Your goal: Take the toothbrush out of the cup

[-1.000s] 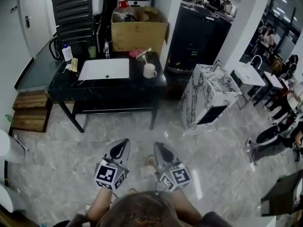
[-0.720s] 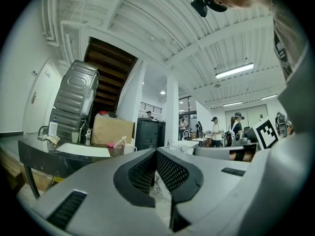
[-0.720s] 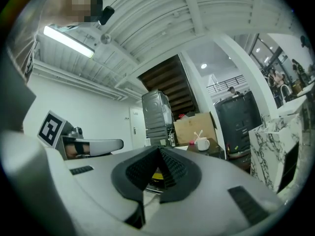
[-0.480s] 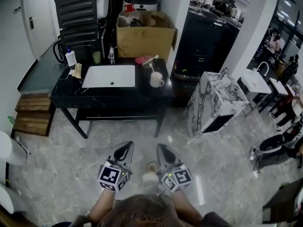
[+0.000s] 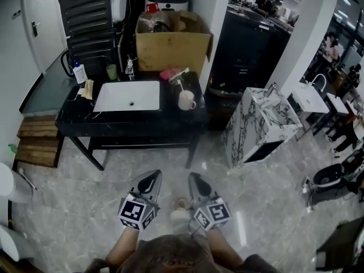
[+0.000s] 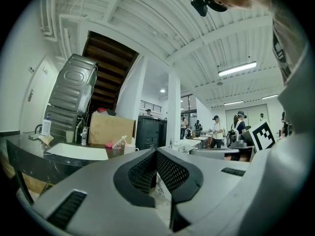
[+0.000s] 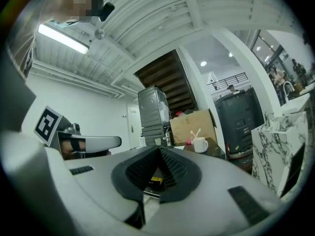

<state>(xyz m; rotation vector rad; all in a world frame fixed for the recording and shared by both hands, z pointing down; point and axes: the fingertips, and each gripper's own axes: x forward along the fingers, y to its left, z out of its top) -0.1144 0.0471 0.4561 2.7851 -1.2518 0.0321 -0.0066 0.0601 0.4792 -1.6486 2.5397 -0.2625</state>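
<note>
Black vanity table point(image 5: 170, 117) stands on grey marble-pattern floor tiles point(image 5: 74, 198), with a white basin point(image 5: 127, 95) set in its top. Behind it: open cardboard box point(image 5: 170, 50), dark ribbed appliance point(image 5: 88, 10). Left of it: wooden steps point(image 5: 37, 141), white door point(image 5: 40, 27). Right of it: marble-veneer cabinet point(image 5: 256, 124), white column point(image 5: 200, 16), tall black cabinet point(image 5: 244, 44). Overhead: white ribbed ceiling point(image 6: 162, 28), tube lamp point(image 6: 237, 68) lit.

Upper centre of your head view: a black counter point(image 5: 122, 120) carrying a white sink point(image 5: 126, 95), with a cardboard box point(image 5: 170, 51) just behind. Right of it you've got a marble-patterned cabinet point(image 5: 257, 121) (one door side dark), and wooden steps point(image 5: 35, 144) at the left edge.
</note>
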